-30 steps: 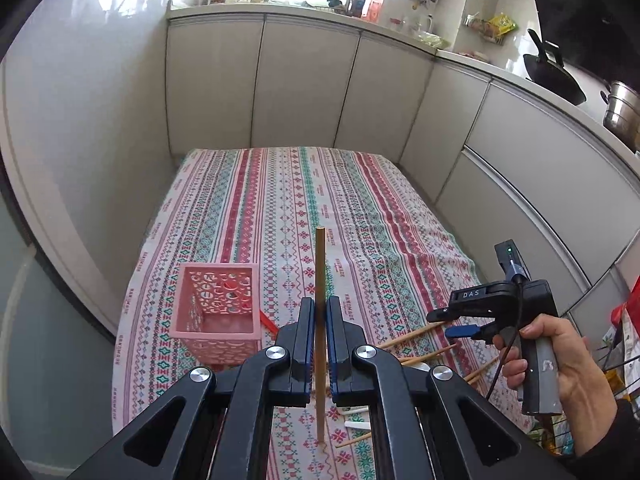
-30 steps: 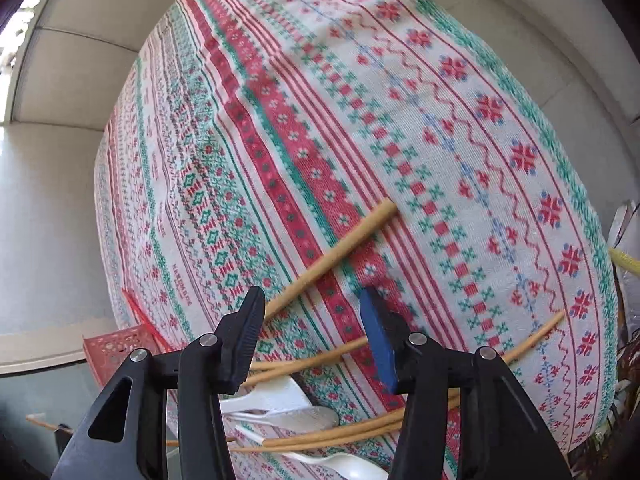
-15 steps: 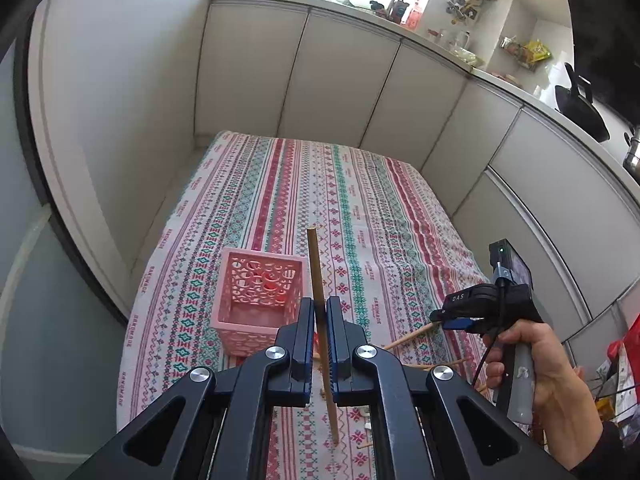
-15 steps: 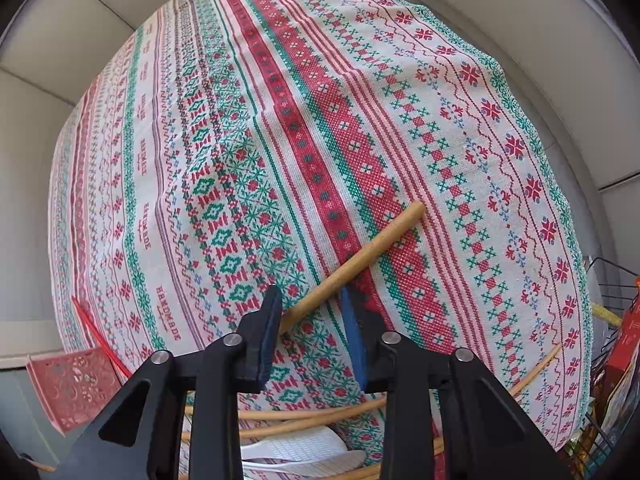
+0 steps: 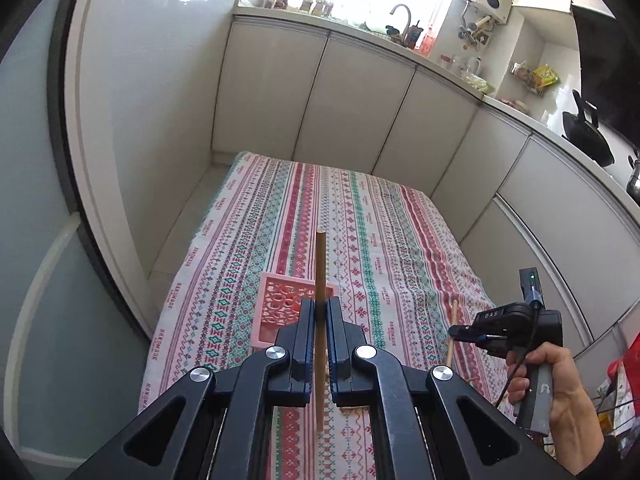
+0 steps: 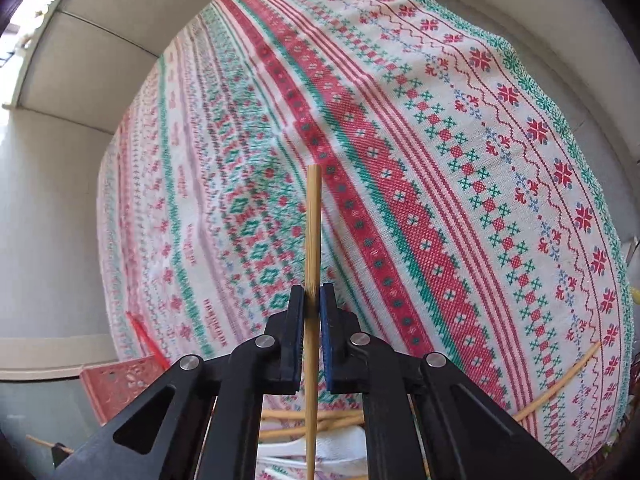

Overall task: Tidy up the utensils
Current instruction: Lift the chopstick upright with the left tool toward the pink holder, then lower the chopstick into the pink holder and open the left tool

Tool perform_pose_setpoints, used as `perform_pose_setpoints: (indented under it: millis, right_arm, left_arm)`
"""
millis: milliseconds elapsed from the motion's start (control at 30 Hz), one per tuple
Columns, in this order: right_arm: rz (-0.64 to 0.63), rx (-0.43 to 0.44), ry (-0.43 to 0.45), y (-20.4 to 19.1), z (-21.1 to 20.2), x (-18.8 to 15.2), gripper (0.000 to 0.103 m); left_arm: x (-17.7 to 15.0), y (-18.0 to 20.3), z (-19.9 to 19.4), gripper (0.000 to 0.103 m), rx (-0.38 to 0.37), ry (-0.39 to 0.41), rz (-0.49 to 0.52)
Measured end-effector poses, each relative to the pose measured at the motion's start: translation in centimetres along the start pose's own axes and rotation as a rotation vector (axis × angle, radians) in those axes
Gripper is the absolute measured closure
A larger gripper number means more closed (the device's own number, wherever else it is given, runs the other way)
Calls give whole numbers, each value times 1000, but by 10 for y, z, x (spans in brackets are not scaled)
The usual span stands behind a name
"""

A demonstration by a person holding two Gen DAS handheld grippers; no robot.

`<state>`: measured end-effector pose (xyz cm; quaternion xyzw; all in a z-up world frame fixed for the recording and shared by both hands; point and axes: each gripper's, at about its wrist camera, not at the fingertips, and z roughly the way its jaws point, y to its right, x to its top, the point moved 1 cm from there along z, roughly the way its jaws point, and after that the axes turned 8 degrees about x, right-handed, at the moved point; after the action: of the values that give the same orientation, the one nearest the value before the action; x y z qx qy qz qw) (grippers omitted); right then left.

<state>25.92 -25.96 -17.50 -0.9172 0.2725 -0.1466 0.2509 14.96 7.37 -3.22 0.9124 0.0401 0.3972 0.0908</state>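
Bamboo chopstick, left: pinched mid-shaft between the jaws of the left gripper, standing near upright, its top end well beyond the jaw tips and its thin end below them.
Bamboo chopstick, right: the right gripper has its jaws pressed on this second stick the same way.
Pink basket: just beyond and slightly left of the left jaws, on the patterned tablecloth.
Loose pile: more chopsticks and what look like white plastic spoons lie under the right jaws, half hidden.
Risk, pivot: each stick is held at one narrow point, so it may swing on the pads.
Risk, basket: its lattice wall could snag a tip, and the light basket might tip or slide.
Risk, crossing: two hands converging could knock sticks together.
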Motion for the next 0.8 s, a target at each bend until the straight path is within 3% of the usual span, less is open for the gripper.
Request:
perform_pose_setpoints:
  millis: [133,333,500,633,800]
  right_arm:
    - [-79,64,50,-23,-33,-14,95]
    - [-219,190,160,-66,-89,-49,95]
    - [-357,232,277,-101,-124,-75,95]
    - [-414,260,337,-113,-135,-83,95]
    - [-463,291,361,-122,-129,-89,95]
  left_arm:
    - [5,1,-17,98,-14,52,1]
    - [19,4,-69,98,-46,203,-1]
    - [34,9,-97,98,37,324,15]
    - [50,15,-95,98,72,349,30]
    - [43,15,-52,98,131,338,68]
